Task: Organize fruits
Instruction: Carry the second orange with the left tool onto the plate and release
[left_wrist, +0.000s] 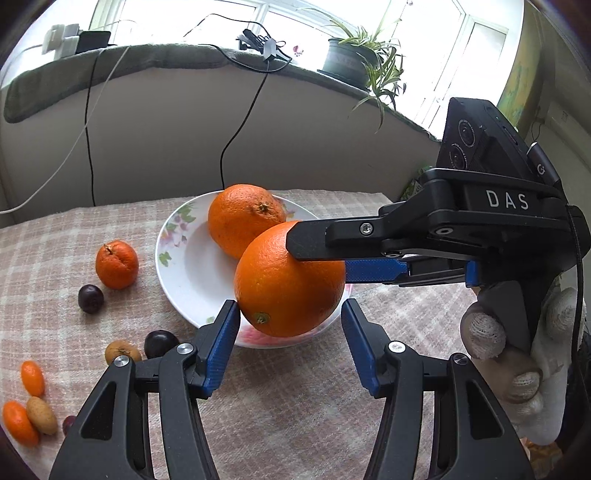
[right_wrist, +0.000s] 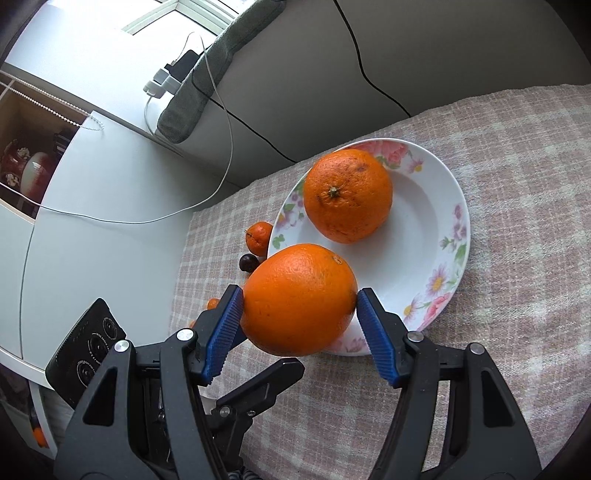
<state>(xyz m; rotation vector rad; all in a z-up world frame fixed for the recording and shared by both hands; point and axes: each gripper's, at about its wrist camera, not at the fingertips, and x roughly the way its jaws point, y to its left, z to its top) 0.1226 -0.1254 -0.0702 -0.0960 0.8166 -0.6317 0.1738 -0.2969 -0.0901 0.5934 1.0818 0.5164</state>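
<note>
A large orange (right_wrist: 299, 299) hangs over the near rim of a white flowered plate (right_wrist: 461, 229), with my right gripper (right_wrist: 300, 295) shut on it, blue pads pressed to both sides. In the left wrist view that orange (left_wrist: 290, 280) is clamped by the right gripper (left_wrist: 317, 258) reaching in from the right. My left gripper (left_wrist: 290, 306) stands open just under it, pads apart from the peel; one of its fingers (right_wrist: 266, 384) shows below the fruit. A second orange (left_wrist: 240, 218) (right_wrist: 347, 195) rests in the plate (left_wrist: 166, 236).
Left of the plate on the checked cloth lie a mandarin (left_wrist: 117, 264), two dark plums (left_wrist: 90, 298), small kumquats (left_wrist: 32, 376) and brown fruits (left_wrist: 122, 350). A gloved hand (left_wrist: 517, 369) holds the right gripper. Cables hang down the wall behind; a potted plant (left_wrist: 343, 55) stands on the sill.
</note>
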